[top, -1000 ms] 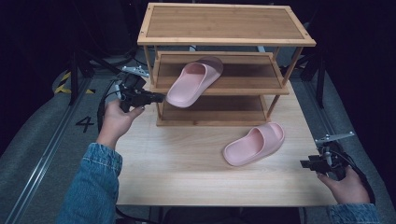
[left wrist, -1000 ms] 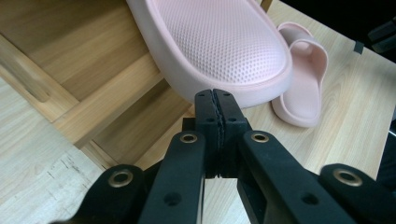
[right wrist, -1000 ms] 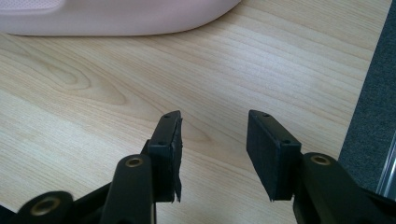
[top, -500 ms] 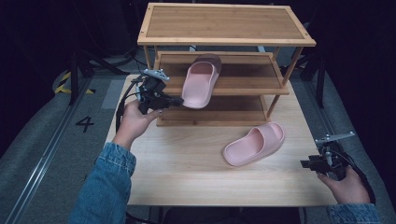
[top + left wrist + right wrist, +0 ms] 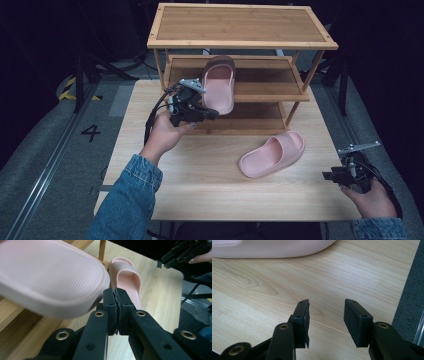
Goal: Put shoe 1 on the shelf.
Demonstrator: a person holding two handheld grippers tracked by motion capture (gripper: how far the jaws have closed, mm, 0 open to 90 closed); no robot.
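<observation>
Pink slipper on the rack: soft pink foam slide with a wide strap; it lies on the middle shelf of the three-tier wooden shoe rack, toe toward the back, heel at the shelf's front edge; in my left gripper view its textured footbed looms just above and to the left of my tips
Left gripper: my black two-jaw tool, held level in my left hand; tips just under the heel of the shelved slipper, close beside it; whether they touch it I cannot tell
Left fingers: clenched flat against each other; nothing between them
Second pink slipper: matching pink foam slide; it lies on the pale wooden table, right of centre and just in front of the rack's right leg; in my left gripper view it sits beyond my closed tips, strap opening toward me
Right gripper: my other black tool, in my right hand at the table's near right corner; well apart from the table slipper
Right fingers: spread wide; bare table grain between them; they grasp nothing; the pink slipper's edge lies farther ahead
Sleeve: blue denim on my left forearm, reaching up from the near edge
</observation>
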